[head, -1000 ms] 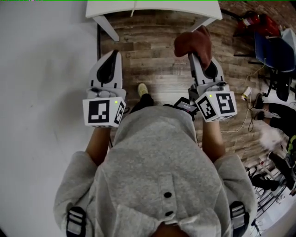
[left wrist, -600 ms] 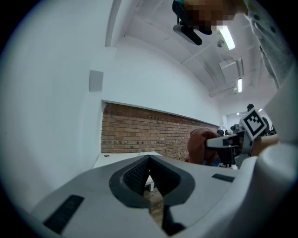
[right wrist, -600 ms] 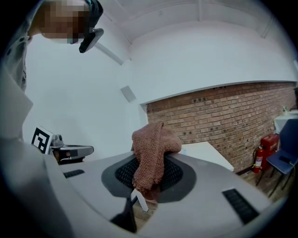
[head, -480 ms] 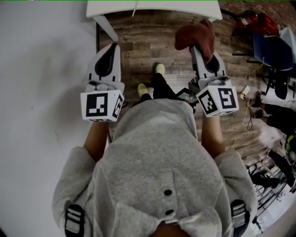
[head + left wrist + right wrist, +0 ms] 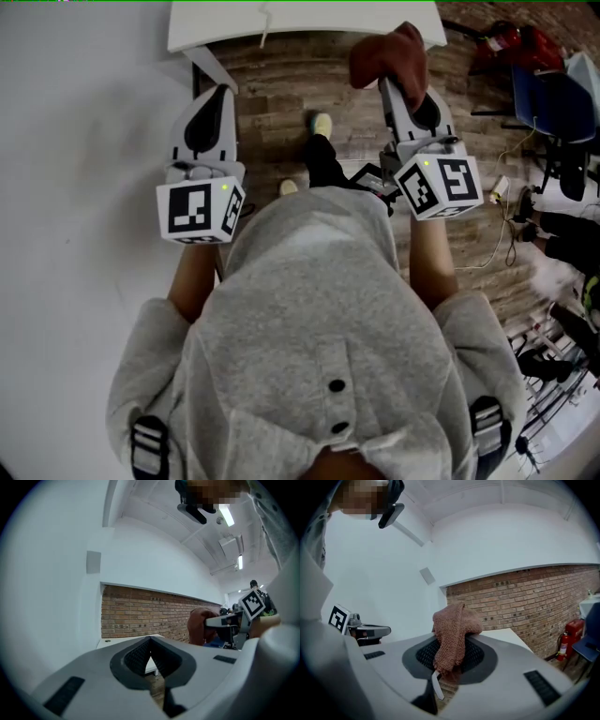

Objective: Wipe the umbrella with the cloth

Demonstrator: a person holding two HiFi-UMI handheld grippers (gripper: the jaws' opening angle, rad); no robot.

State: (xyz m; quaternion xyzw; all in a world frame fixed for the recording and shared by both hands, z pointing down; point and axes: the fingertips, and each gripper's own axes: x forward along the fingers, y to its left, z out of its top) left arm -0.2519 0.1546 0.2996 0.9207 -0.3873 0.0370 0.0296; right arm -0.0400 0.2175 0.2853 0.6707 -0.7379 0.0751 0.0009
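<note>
White wall (image 5: 84,141) fills the left; beside it the left gripper (image 5: 221,92) is held level in front of the person, jaws fully together with nothing between them. It looks spare for now, probably kept free to steady the umbrella later. Ahead, across the wood floor (image 5: 281,89), stands a white table (image 5: 300,17); one shoe (image 5: 322,123) is stepped out towards it. On the right, the right gripper (image 5: 392,89) is clamped on the cloth (image 5: 389,58); the pads pinch a fold, so a bunched lump stands past the tips and a flap droops over the jaws — a ready wiping pad, I'd judge. The umbrella shows in no view, so wiping has not begun; it must be found first.
</note>
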